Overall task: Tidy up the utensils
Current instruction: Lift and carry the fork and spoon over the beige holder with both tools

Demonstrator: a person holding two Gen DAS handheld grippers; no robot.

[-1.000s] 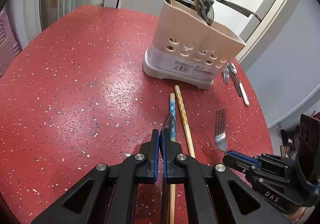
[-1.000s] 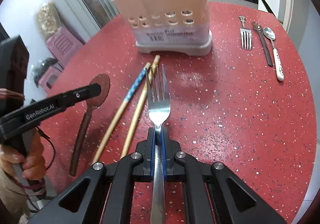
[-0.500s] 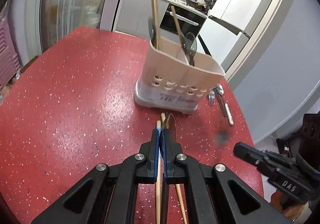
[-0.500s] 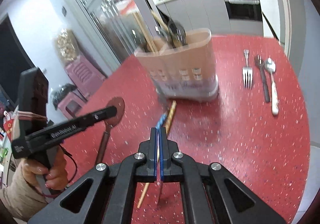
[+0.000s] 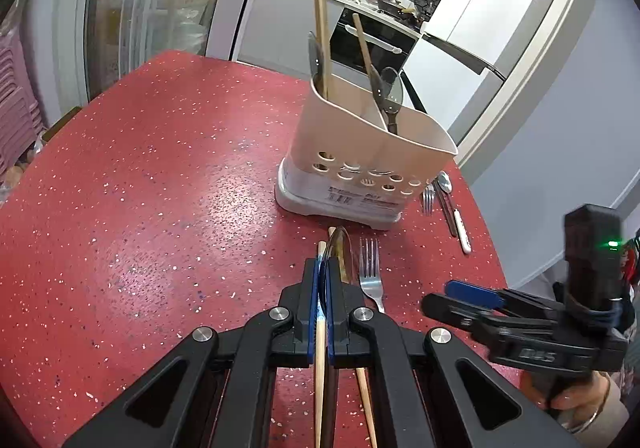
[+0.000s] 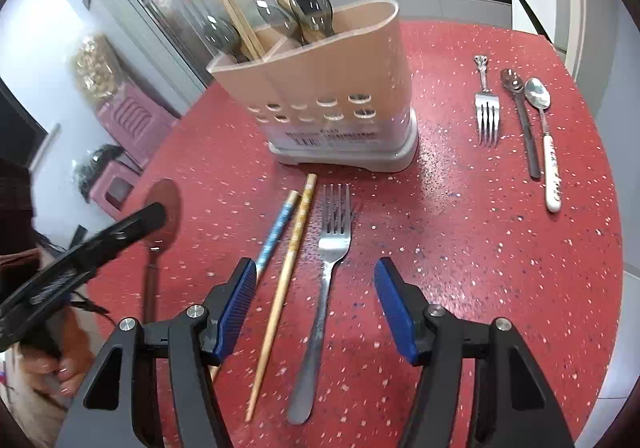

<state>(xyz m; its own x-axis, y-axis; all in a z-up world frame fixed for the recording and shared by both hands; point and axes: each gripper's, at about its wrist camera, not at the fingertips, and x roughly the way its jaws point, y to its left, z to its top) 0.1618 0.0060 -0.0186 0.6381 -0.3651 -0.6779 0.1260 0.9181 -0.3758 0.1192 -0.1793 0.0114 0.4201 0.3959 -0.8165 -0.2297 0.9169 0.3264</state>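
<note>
**A:** What is on the red speckled surface [image 6: 500, 256] right now?

**B:** A beige utensil caddy [image 6: 320, 87] stands near the far side, already holding wooden chopsticks and dark spoons upright. In front of it lie two chopsticks, one with a blue patterned end [image 6: 276, 228] and one plain wooden [image 6: 294, 244], side by side. Just to their right lies a steel fork [image 6: 332, 248], tines toward the caddy. Well off to the right sit another fork [image 6: 487, 115], a dark spoon [image 6: 520, 115] and a white-handled spoon [image 6: 546, 151].

**A:** And the grippers?

**B:** The left gripper [image 5: 320, 288] has its fingers pinched narrow on a dark brown spoon [image 6: 160, 215], bowl forward, held up off the surface. The right gripper [image 6: 316, 304] hangs over the steel fork with its fingers opening; the fork's handle lies between them, but the blue pads [image 6: 240, 304] stand clear of it on both sides.

**A:** Which step is this?

**B:** By my reading, the spoon is picked up and ready to be carried to the caddy. The fork lies flat, ungripped.

**A:** What next?

**B:** The spoon likely needs tipping upright and lowering into the compartment with the other spoons. The right fingers would have to close on the fork's thin handle, squarely, so it does not twist.
</note>
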